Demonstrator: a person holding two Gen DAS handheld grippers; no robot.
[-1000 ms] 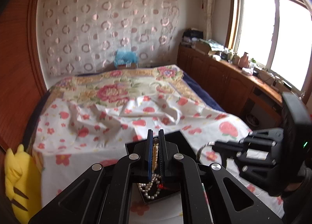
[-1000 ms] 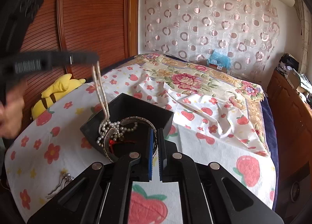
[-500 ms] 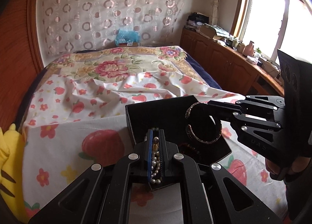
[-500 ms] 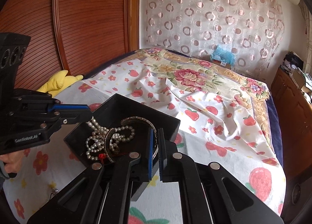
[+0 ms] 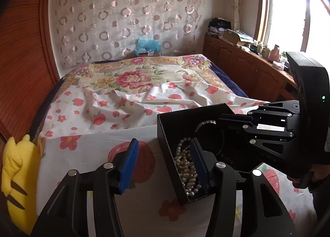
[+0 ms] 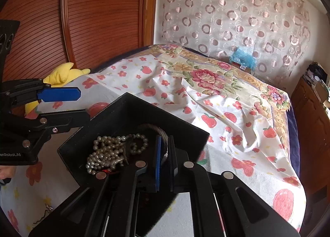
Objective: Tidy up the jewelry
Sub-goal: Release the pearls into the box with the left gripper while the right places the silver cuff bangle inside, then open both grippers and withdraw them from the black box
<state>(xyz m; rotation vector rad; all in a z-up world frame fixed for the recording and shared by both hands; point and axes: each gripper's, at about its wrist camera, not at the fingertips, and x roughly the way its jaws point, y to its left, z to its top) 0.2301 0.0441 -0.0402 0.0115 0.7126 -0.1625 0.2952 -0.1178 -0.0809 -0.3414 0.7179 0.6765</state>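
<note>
The left tool has just spread apart, dropping the pearls into the box on the bed, while the right tool stays clamped on the bangle over it.

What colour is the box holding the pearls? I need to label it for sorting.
Black, inside and out. The box shows best in the right wrist view, with the pearl necklace lying in it.

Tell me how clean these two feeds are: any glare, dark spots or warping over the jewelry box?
Left wrist view: window blown out white, black box interior dim, pearl necklace still sharp. Right wrist view: even light, no glare, pearls crisp. Both: fisheye bends the edges, corners vignetted.
</note>
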